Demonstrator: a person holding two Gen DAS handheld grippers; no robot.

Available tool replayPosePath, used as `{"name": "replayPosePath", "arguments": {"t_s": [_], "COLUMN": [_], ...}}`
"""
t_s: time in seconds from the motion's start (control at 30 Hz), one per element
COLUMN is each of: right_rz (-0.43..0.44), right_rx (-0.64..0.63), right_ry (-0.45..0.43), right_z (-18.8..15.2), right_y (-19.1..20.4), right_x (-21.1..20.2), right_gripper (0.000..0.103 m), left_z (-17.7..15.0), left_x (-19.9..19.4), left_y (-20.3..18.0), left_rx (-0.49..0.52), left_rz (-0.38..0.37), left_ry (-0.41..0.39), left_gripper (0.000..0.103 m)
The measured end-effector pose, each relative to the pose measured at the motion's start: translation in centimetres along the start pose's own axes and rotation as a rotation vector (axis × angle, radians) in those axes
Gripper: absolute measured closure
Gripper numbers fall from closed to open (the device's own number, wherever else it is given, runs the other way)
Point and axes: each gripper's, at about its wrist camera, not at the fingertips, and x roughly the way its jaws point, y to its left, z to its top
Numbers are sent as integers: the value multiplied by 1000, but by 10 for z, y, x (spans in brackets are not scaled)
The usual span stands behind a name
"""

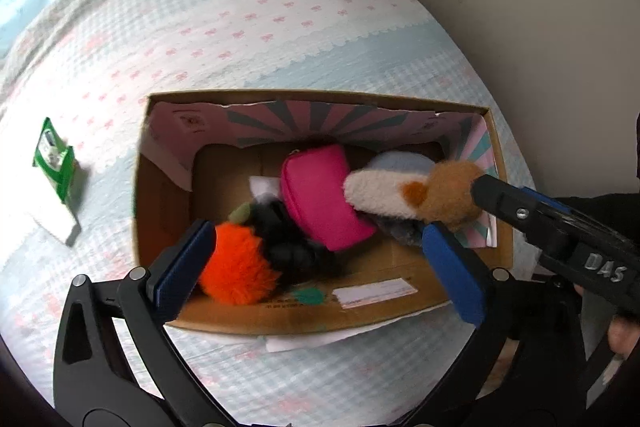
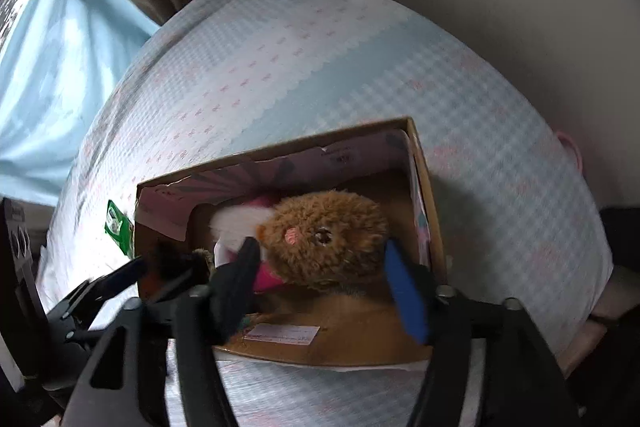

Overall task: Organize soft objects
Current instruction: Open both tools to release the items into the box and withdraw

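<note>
An open cardboard box (image 1: 160,187) sits on the bed. Inside lie an orange fluffy toy (image 1: 236,267), a black furry toy (image 1: 288,239), a pink pouch (image 1: 320,195) and a white and blue plush (image 1: 380,187). My left gripper (image 1: 320,259) is open above the box's near side, the orange toy beside its left finger. My right gripper (image 2: 324,283) holds a brown plush animal (image 2: 332,239) over the box's right end (image 2: 424,187); the plush also shows in the left wrist view (image 1: 452,195).
A green packet (image 1: 54,163) lies on the checked bedspread (image 1: 280,7) left of the box. A beige wall (image 1: 520,7) runs along the right side. Curtains (image 2: 60,67) hang at the far left.
</note>
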Motion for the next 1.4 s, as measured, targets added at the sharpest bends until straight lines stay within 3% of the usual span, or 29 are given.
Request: {"name": "replayPosePath", "arguments": {"t_s": [0.03, 0.53, 0.7, 1.03, 1.4], "right_rz": [5, 12, -3, -71, -168], "right_rx": [2, -44, -64, -148, -186], "right_ry": [-5, -99, -138, -304, -448], "right_z": [-1, -24, -34, -69, -134], "right_y": [-2, 23, 42, 104, 174], "right_x": [-2, -48, -76, -146, -213], "right_gripper": [12, 12, 12, 12, 12], "left_z": [-1, -18, -25, -54, -109], "left_x": [-1, -65, -114, -217, -305], "left_y": [1, 29, 37, 69, 139], "left_rx": [1, -41, -22, 6, 39], "left_rz": [7, 8, 10, 8, 52], "left_ry": [3, -64, -126, -298, -446], "left_gripper": [1, 0, 1, 0, 0]}}
